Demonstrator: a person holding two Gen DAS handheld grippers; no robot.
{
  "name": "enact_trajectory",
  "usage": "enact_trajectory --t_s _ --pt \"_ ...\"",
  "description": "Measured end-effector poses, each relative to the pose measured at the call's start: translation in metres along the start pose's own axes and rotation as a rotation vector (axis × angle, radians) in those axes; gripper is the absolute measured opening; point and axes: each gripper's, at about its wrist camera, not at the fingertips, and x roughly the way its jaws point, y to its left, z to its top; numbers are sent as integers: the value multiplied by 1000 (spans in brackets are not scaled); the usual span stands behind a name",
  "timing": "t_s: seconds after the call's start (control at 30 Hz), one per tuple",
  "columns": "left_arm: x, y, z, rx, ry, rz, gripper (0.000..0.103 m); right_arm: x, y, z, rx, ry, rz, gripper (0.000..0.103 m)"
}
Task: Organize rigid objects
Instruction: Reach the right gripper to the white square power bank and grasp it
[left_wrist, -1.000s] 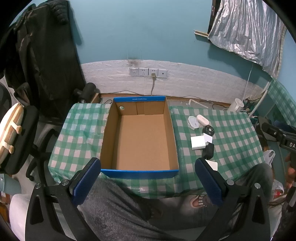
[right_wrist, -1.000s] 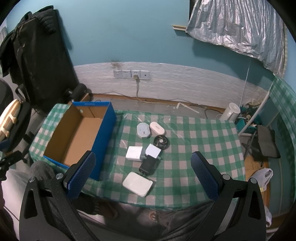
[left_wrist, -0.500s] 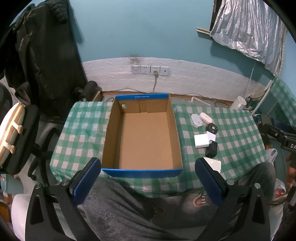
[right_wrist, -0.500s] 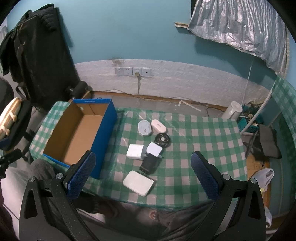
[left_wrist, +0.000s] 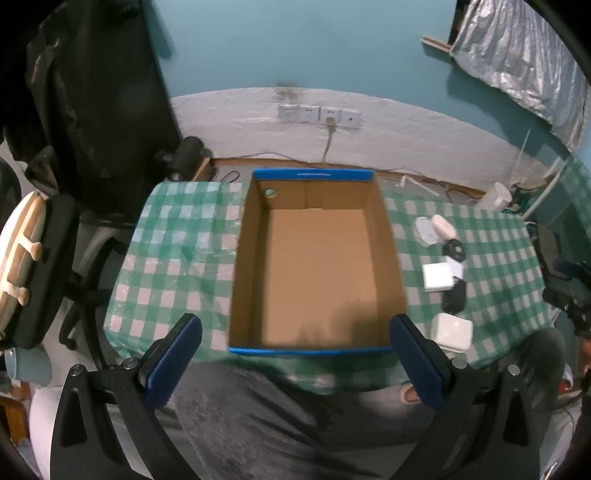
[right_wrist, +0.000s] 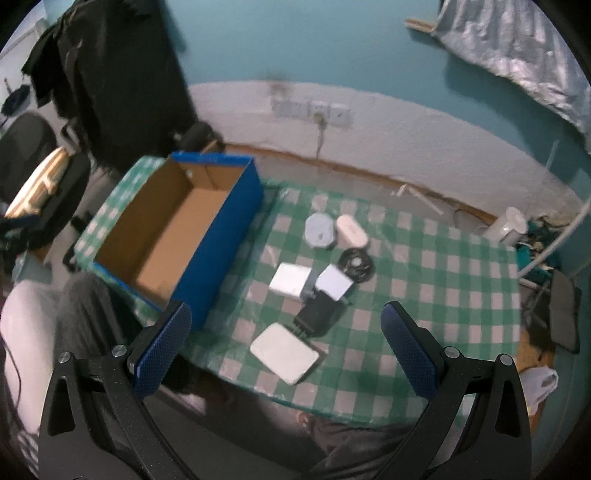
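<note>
An empty blue cardboard box (left_wrist: 255, 258) (right_wrist: 221, 236) stands on the green checked table (left_wrist: 173, 243) (right_wrist: 436, 280). To its right lie several small rigid items: a flat white box (right_wrist: 283, 352) (left_wrist: 452, 331), a black adapter (right_wrist: 317, 313), a white charger (right_wrist: 290, 282), a white cube (right_wrist: 335, 283), a black disc (right_wrist: 355, 262), a grey round case (right_wrist: 320, 230) and a white oval case (right_wrist: 351, 231). My left gripper (left_wrist: 294, 360) hangs open over the box's near edge. Above the table's front, my right gripper (right_wrist: 286, 345) is open too and holds nothing.
A person's grey-clad legs (left_wrist: 258, 417) are under the table's front edge. An office chair (left_wrist: 44, 266) stands at the left, dark clothes (left_wrist: 92, 92) hang behind it. Wall sockets (left_wrist: 317, 115) and a white kettle (right_wrist: 508, 226) are at the back.
Both grippers have moved forward and down toward the table, so the box and items look larger. The right view has swung a little to the left. Nothing on the table has moved.
</note>
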Motion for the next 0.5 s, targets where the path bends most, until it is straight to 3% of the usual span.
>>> enact_trajectory --t_s 0.2,0.43,0.5 --pt "41 24 9 -6 94 19 102 47 -7 -5 -20 99 42 101" --pt "99 62 11 -68 219 -9 100 101 -1 -17 -111 179 56 101" --pt "109 64 9 -70 256 0 82 118 1 -24 -150 210 55 101"
